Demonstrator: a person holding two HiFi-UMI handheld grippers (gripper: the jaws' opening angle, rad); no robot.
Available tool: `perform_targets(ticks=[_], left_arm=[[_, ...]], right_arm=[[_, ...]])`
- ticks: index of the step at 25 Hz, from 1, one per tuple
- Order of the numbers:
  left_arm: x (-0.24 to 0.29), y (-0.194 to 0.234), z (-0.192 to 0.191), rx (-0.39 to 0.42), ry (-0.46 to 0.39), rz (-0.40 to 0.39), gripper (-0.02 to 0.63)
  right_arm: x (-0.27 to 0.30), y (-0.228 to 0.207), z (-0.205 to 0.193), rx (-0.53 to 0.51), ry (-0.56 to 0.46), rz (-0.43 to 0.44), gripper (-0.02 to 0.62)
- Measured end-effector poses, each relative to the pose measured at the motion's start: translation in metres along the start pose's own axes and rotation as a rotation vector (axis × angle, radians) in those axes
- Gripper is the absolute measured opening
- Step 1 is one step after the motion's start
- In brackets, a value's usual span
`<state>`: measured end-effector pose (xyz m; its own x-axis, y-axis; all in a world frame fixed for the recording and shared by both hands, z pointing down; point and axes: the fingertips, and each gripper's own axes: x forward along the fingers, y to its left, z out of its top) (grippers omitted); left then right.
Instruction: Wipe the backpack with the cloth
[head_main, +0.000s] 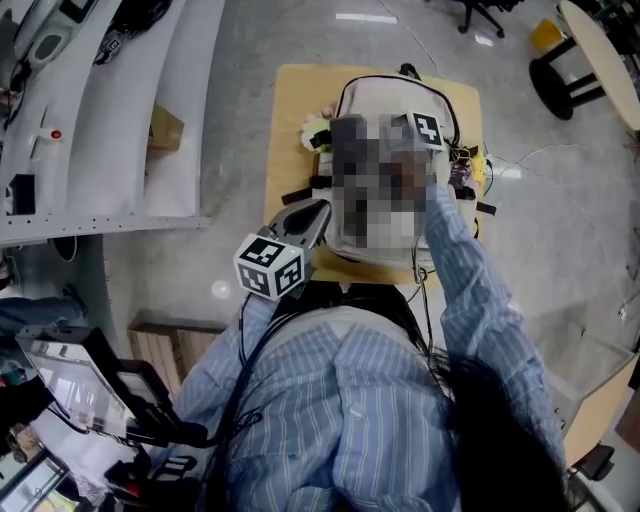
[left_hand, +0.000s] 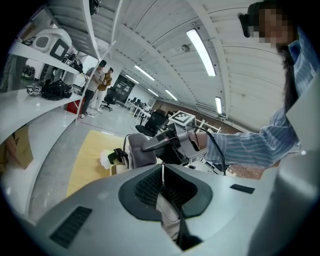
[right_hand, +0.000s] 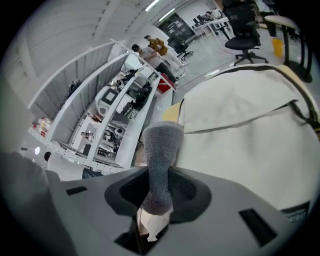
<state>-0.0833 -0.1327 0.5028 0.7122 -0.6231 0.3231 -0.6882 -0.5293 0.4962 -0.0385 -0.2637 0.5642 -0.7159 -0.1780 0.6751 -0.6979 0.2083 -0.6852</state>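
Observation:
A beige backpack (head_main: 375, 100) lies on a small wooden table (head_main: 290, 110). My right gripper, whose marker cube (head_main: 425, 128) shows over the pack, is shut on a grey cloth (right_hand: 162, 150). The cloth sticks out past the jaws of the right gripper (right_hand: 161, 175), right beside the pack's pale fabric (right_hand: 250, 130); whether it touches is unclear. My left gripper (head_main: 318, 212) hovers at the pack's near-left edge. In the left gripper view the left gripper (left_hand: 162, 172) has its jaws together with nothing gripped, and the backpack (left_hand: 139, 152) and right gripper (left_hand: 147, 147) lie beyond it.
A white fluffy item (head_main: 315, 128) and black straps sit at the pack's left side. Cables (head_main: 465, 165) hang off the table's right edge. White shelving (head_main: 100, 120) with a cardboard box (head_main: 165, 128) stands to the left. Two people (left_hand: 97, 82) stand far off.

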Motion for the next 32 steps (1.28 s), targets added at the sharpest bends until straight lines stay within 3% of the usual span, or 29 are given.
perform_targets(ticks=[4, 9, 13, 20, 26, 29, 32], left_arm=[[0.009, -0.019, 0.004, 0.004, -0.004, -0.028, 0.014], [0.031, -0.039, 0.017, 0.009, -0.029, -0.049, 0.014], [0.050, -0.053, 0.016, 0.005, -0.021, -0.063, 0.014], [0.075, -0.077, 0.017, 0.016, -0.013, -0.058, 0.014], [0.083, -0.081, 0.014, 0.014, -0.004, -0.032, 0.014], [0.082, -0.076, 0.013, 0.005, -0.005, -0.016, 0.014], [0.080, -0.069, 0.016, -0.007, -0.012, 0.000, 0.014]], right_arm=[[-0.036, -0.022, -0.001, 0.044, -0.037, 0.012, 0.101], [-0.089, -0.080, -0.003, 0.037, -0.046, -0.123, 0.101], [-0.132, -0.120, -0.006, 0.115, -0.084, -0.136, 0.101], [-0.188, -0.179, -0.004, 0.204, -0.134, -0.156, 0.101], [-0.216, -0.233, -0.011, 0.239, -0.117, -0.254, 0.101], [-0.217, -0.234, -0.007, 0.255, -0.119, -0.241, 0.101], [-0.210, -0.206, 0.011, 0.200, -0.121, -0.195, 0.101]])
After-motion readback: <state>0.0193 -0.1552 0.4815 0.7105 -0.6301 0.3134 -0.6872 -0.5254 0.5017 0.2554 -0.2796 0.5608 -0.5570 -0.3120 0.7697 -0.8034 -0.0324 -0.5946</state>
